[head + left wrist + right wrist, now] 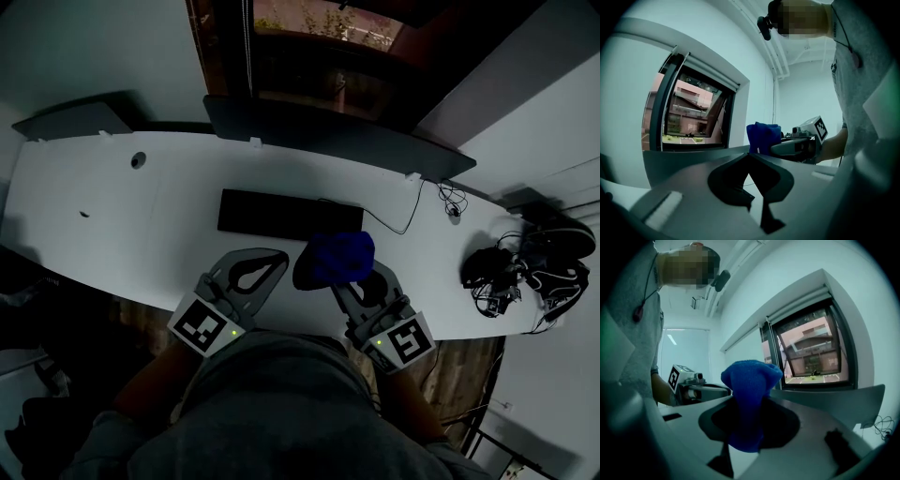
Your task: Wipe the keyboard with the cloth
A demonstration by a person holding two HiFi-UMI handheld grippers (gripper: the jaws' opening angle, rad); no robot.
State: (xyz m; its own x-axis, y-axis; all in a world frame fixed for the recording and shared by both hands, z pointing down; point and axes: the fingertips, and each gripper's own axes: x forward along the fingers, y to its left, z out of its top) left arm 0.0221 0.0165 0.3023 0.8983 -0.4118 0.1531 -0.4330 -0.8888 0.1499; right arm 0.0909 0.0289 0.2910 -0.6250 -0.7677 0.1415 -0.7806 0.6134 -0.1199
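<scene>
Seemingly grey shirt [281, 398], left gripper [279, 259], right gripper [349, 286]

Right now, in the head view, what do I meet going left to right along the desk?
Desk hole, left gripper, blue cloth, coiled cable, tangle of black cables. Keyboard and right gripper are left out: they overlap others.

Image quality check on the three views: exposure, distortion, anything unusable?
Head view: underexposed overall; the keyboard reads as a black bar on the table, individual keys unresolved. Left gripper view: strong fisheye, black vignette corners, teal cast; window scene legible, not blown out. Right gripper view: same fisheye and vignette; cloth sharp, weave visible.
</scene>
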